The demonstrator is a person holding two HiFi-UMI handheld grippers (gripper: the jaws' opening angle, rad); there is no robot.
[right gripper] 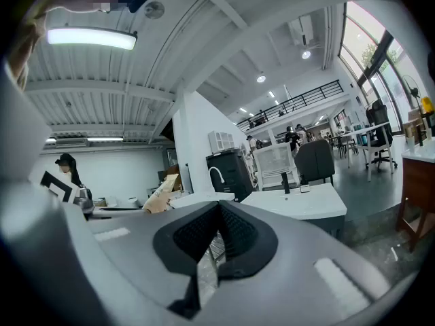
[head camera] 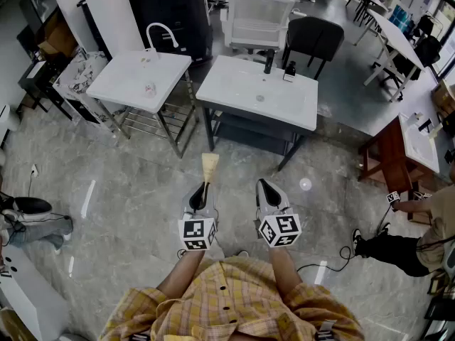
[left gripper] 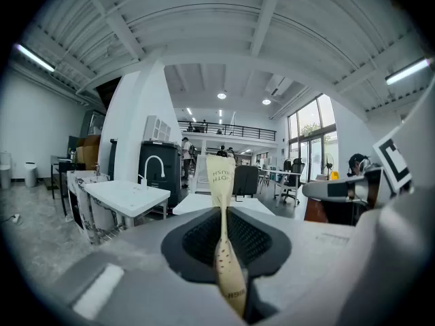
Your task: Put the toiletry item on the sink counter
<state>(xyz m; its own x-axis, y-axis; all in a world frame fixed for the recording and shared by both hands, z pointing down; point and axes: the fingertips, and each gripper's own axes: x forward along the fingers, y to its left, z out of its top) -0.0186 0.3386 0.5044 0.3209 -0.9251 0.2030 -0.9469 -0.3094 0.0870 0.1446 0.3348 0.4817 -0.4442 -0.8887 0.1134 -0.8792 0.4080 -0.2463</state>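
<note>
L gripper (head camera: 202, 190) fingers clenched on toothbrush pkt (head camera: 209, 165) | R gripper (head camera: 264, 185) fingers closed, empty | we stood short of sink tabletop (head camera: 222, 75); judged: lay pkt flat beside basin (head camera: 260, 98).

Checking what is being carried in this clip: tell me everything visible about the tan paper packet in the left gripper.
The slim tan paper packet is narrow below and flares into a flat, wide far end, with dark toothbrush lettering and small dots lower down. It is pinched by its narrow part between the jaws of the left gripper and sticks straight out past their tips, in the air, touching nothing else.
</note>
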